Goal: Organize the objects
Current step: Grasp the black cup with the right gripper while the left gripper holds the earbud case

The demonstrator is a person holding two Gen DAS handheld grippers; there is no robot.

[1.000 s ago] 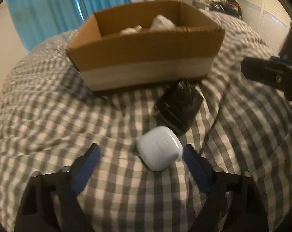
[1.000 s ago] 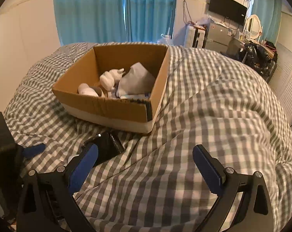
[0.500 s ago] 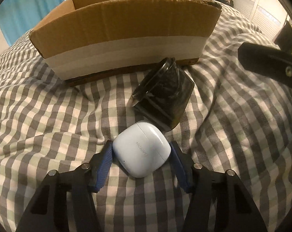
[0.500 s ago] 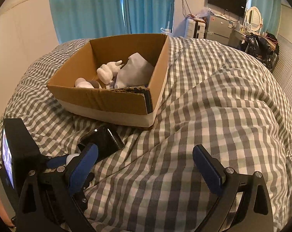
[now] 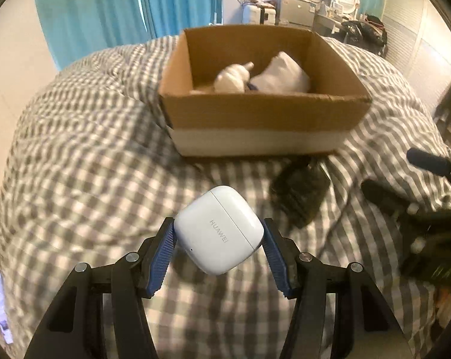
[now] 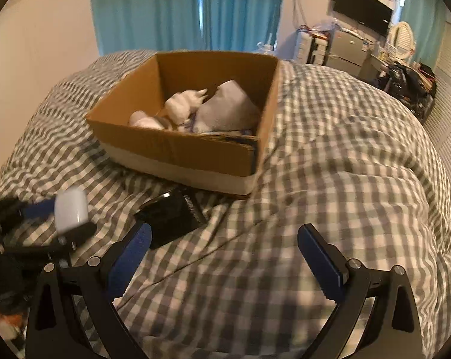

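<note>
Left gripper (image 5: 218,239) clamps white rounded plastic earbud case (image 5: 218,229), raised over checked duvet (image 5: 76,164), facing brown cardboard box (image 5: 264,110). Right gripper (image 6: 225,257) level, fingers wide, empty.

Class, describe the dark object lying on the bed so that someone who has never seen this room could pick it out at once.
Start at the cardboard box on the checked bedcover. Just in front of its near wall lies a flat black glossy packet, resting on the cover. It is the only dark thing there; the white earbud case nearby is held up in the left tool.
</note>
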